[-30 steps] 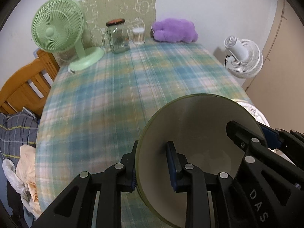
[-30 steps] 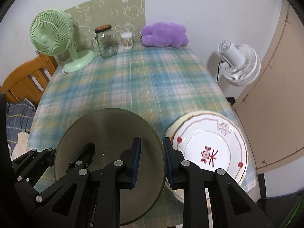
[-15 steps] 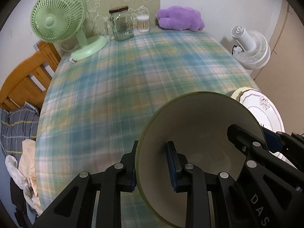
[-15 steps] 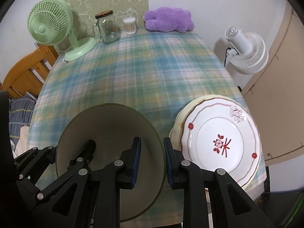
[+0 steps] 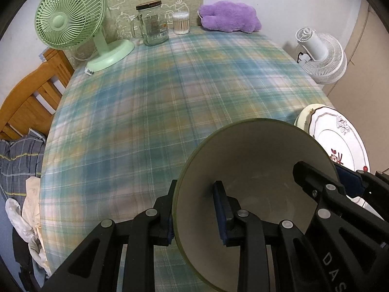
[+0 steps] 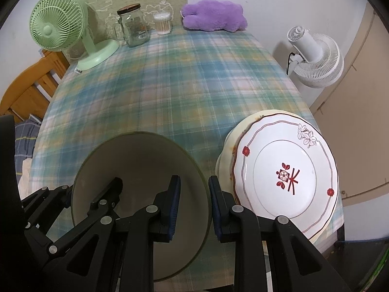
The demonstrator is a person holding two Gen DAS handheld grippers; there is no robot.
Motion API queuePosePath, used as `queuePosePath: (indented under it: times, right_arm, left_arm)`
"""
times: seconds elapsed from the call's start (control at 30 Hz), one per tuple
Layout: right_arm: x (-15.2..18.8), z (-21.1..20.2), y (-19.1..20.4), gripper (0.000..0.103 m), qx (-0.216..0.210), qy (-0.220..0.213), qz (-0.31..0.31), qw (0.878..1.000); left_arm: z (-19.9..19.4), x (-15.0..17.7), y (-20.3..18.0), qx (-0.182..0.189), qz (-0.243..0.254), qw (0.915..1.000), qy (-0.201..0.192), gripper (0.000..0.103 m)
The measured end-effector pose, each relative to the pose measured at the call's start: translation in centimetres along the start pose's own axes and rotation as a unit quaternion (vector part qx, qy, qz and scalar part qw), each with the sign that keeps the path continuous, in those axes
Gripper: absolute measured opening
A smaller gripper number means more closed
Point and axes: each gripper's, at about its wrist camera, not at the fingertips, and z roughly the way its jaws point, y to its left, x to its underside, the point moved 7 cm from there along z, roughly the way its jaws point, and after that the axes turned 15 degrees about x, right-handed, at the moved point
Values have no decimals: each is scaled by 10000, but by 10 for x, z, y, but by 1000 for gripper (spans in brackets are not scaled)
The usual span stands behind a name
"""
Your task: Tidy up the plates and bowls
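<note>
A green desk fan [image 5: 70, 15] stands at the far left corner of the plaid tablecloth [image 5: 150, 102], with a wooden chair [image 5: 29, 97] beside the table on that side. Right of the fan, along the far edge, sit a lidded glass jar [image 5: 152, 25], a small tub of cotton swabs [image 5: 181, 23] and a purple plush toy [image 5: 229, 17].

Nearer the cameras, the left gripper [image 5: 195, 210] pinches the left rim of an olive-green bowl [image 5: 252, 170], one pad outside the wall and one inside. The bowl is tilted and fills the lower middle of both views; whether it touches the cloth cannot be told. The right gripper [image 6: 194, 209] clamps the opposite rim the same way, its inner finger [image 6: 173, 202] in the bowl's cavity and the other outside, so the bowl [image 6: 143, 165] is held from both sides.

Just right of the bowl, at the table's near right edge, lies a stack of plates [image 6: 287, 175]; the top one is white with a scalloped rim, red flower marks and a red centre motif. A cream plate [image 6: 225, 155] shows beneath it. Beyond the table's right side stands a white fan [image 6: 316, 58].
</note>
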Motion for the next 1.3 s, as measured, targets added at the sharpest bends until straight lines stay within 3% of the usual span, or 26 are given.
queuePosePath:
  times: [0.17, 0.3, 0.33, 0.4, 0.43, 0.6, 0.73, 0.97, 1.3]
  right_arm:
    - [1, -7, -2, 30, -165, 53, 64, 9998]
    - [2, -19, -3, 33, -156, -39, 38, 9999]
    - [2, -22, -3, 39, -141, -66, 17, 9999]
    - [3, -28, -4, 52, -127, -143, 10, 9998]
    - [4, -30, -5, 58, -130, -176, 23, 9998]
    - [7, -33, -9, 60, -135, -196, 81, 9997]
    - [10, -28, -11, 60, -153, -159, 119, 9997]
    - [9, -2, -13, 60, -655, 164, 342, 9971]
    - [2, 30, -4, 60, -1135, 527, 76, 9921]
  left_arm:
    - [-9, 0, 1, 263, -82, 9996, 6, 30]
    - [-19, 0, -6, 397, 58, 9992, -77, 43]
    - [-22, 1, -7, 442, 70, 9990, -87, 45]
    - [-25, 4, -7, 506, 51, 9986, -119, 60]
    - [-26, 4, -8, 546, 34, 9984, -137, 62]
    - [-26, 9, -9, 965, -152, 9951, -172, 73]
    - [-23, 11, -8, 854, -180, 9961, -129, 76]
    - [-14, 12, -8, 747, -257, 9968, -119, 82]
    - [7, 10, -6, 394, -645, 9971, 80, 84]
